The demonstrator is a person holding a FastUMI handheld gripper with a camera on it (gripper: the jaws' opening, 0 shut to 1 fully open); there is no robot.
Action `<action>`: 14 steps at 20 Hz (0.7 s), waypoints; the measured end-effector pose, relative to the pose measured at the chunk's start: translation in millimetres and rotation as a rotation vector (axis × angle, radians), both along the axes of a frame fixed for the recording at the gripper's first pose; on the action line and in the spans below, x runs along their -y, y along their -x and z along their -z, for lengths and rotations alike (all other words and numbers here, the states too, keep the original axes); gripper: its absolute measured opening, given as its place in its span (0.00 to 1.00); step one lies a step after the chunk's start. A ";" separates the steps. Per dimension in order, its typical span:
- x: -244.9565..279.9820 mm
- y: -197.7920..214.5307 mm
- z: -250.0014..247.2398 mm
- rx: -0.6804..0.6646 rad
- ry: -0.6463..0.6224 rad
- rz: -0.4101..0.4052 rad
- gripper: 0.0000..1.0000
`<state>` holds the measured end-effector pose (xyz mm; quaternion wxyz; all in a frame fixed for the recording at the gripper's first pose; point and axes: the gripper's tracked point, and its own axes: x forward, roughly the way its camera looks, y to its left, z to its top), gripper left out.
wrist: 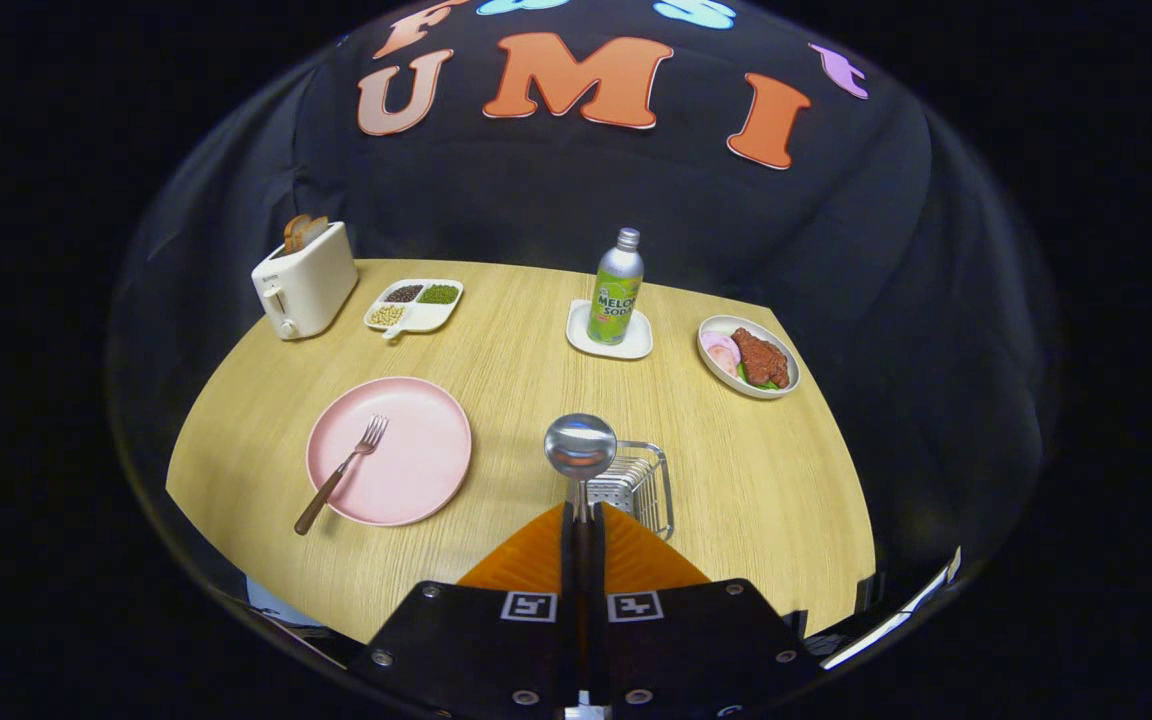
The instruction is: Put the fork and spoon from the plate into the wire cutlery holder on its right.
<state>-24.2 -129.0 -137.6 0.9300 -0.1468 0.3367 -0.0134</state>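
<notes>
My gripper (582, 520) is shut on the handle of the spoon (580, 446), whose shiny bowl sticks up just ahead of the fingertips. The spoon hangs above the near left part of the wire cutlery holder (642, 486), which stands just beyond the fingers and is partly hidden by them. To the left lies the pink plate (390, 450) with the fork (342, 473) on it. The fork's brown handle juts over the plate's near rim and its tines point toward the far side.
At the back of the wooden table (496, 380) stand a white toaster (305, 280) with bread, a divided dish of beans (415, 304), a soda bottle (616, 288) on a white coaster, and a plate of food (748, 356) at the far right.
</notes>
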 end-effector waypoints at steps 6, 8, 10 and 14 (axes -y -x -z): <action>22.2 4.8 9.1 -0.107 -0.008 0.017 0.04; 32.2 3.3 16.5 -0.153 0.001 0.026 0.04; 38.7 1.3 23.1 -0.210 0.017 0.028 0.04; 43.5 -5.0 34.7 -0.312 0.072 0.003 0.04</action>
